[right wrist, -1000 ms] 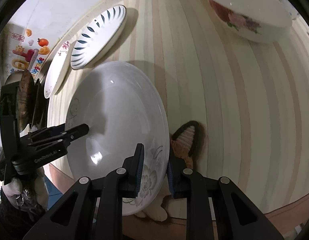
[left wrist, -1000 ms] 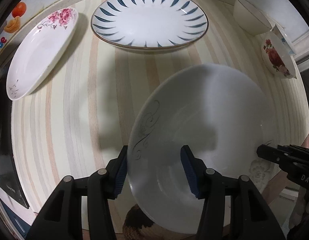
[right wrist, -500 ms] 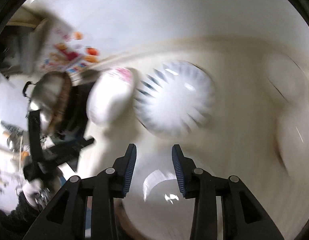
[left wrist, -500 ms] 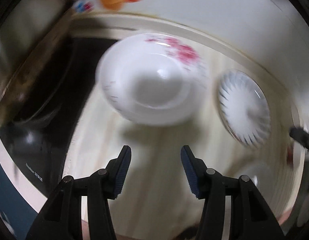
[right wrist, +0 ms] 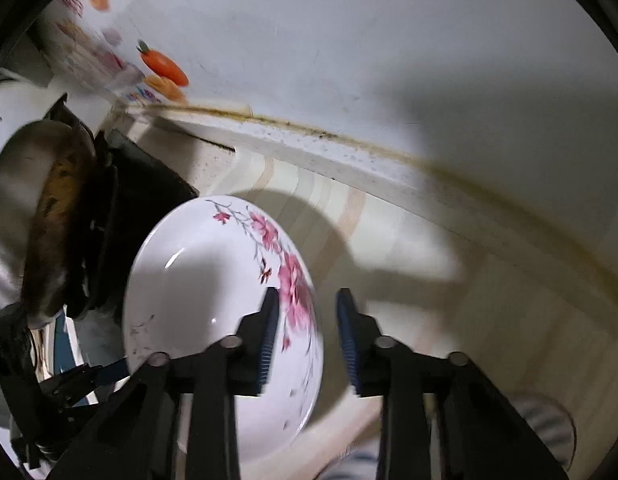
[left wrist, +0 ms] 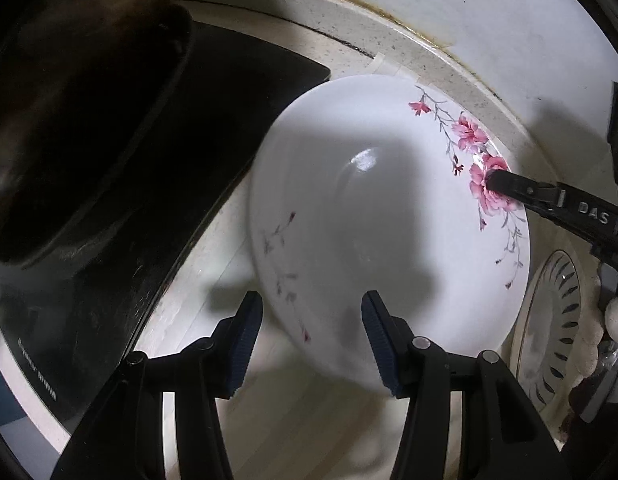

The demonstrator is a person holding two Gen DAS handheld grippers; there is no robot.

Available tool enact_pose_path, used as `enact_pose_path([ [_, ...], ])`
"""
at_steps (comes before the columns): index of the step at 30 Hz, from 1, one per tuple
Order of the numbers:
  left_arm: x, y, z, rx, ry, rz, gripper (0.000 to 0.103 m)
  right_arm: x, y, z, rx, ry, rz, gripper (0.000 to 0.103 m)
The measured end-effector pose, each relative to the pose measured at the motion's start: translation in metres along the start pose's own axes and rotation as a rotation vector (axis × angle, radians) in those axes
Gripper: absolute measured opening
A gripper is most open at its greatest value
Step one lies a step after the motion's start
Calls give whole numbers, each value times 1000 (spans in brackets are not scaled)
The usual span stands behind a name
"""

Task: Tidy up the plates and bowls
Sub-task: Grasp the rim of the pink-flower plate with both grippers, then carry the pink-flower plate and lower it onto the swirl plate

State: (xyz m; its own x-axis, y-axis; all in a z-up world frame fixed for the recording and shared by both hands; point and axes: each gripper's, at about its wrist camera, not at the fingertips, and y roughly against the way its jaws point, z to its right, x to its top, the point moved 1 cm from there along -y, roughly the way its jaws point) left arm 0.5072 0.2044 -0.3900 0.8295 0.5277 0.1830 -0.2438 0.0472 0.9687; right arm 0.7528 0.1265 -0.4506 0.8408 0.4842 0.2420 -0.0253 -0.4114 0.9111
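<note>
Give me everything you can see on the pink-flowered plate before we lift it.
The pink-flowered plate is a deep, glossy white dish, ceramic by its look, with a pink blossom spray on grey stems along one rim and a fainter sprig opposite. It lies empty and upright on the striped counter, next to the black cooktop. The left gripper straddles its near rim, jaws apart; the right gripper straddles the flowered rim, its jaws just closing. Whether either set of pads presses it is unclear.

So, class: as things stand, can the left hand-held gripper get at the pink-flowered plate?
Probably yes. The left hand-held gripper is open right at the pink-flowered plate's near rim, with nothing between. The right hand-held gripper straddles the opposite rim, clear of that side.
</note>
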Motion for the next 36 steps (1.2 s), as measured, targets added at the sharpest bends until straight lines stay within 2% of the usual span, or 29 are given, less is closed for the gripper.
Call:
enact_pose_path([
  [2,5,-4,2,13,-12,8,42,4,-10,2,-3,8,-13,20],
  [4,8,-6,5,25,-28,16,42,6,-18,1,28,8,-14,18],
  [9,12,-6,11,38,-61,26,42,8,-19,3,27,5,13,17],
  [13,11,2,16,26,-77,38,42,-2,-7,0,19,20,32,15],
  [19,10,25,21,-8,-122,55,42,-21,27,1,52,3,57,14],
  [24,3,49,34,-30,-183,78,42,-47,63,0,41,-9,86,14],
  [28,-15,73,47,-60,-240,100,42,-74,101,1,43,-42,130,14],
  [36,-63,110,80,-127,-378,105,42,-159,172,10,30,-174,209,14],
])
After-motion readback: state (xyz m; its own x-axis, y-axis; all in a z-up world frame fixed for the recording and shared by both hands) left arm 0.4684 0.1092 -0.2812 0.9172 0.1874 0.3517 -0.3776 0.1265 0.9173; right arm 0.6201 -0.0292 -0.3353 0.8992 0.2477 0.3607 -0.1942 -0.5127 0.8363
